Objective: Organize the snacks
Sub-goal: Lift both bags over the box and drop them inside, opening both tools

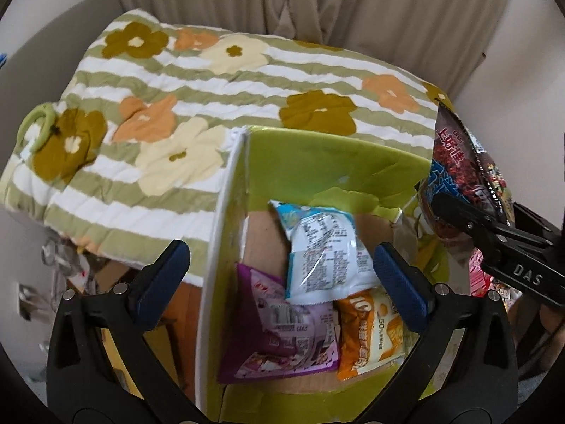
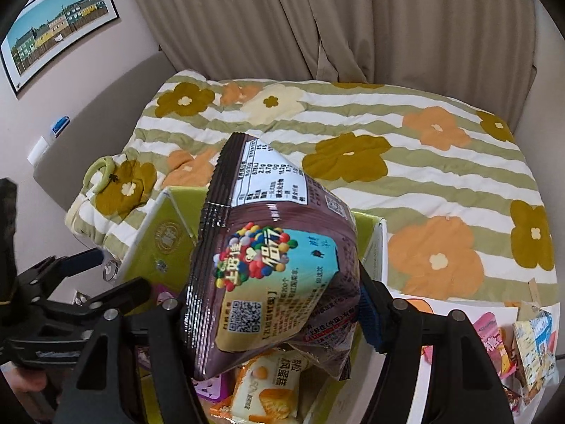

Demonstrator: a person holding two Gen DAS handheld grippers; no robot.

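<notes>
An open green cardboard box point(image 1: 300, 162) holds a white-and-blue packet point(image 1: 325, 251), a purple packet point(image 1: 279, 335) and an orange packet point(image 1: 370, 332). My left gripper point(image 1: 280, 251) hangs over the box, jaws wide open, nothing between its blue pads. In the right wrist view the left gripper point(image 2: 70, 265) shows at the left beside the box point(image 2: 166, 233). My right gripper point(image 2: 272, 300) is shut on a puffy brown snack bag point(image 2: 268, 247), held above the box's right side over the orange packet point(image 2: 268, 381). The left wrist view shows that bag point(image 1: 459, 162) in the right gripper point(image 1: 455, 208) at the far right.
A striped floral quilt point(image 2: 388, 141) covers the bed behind the box, with a green ring clip point(image 2: 100, 173) on it. Several loose snack packets point(image 2: 529, 339) lie on a white surface at the right. Beige curtains point(image 2: 317, 17) hang behind; a framed picture point(image 2: 53, 28) is on the left wall.
</notes>
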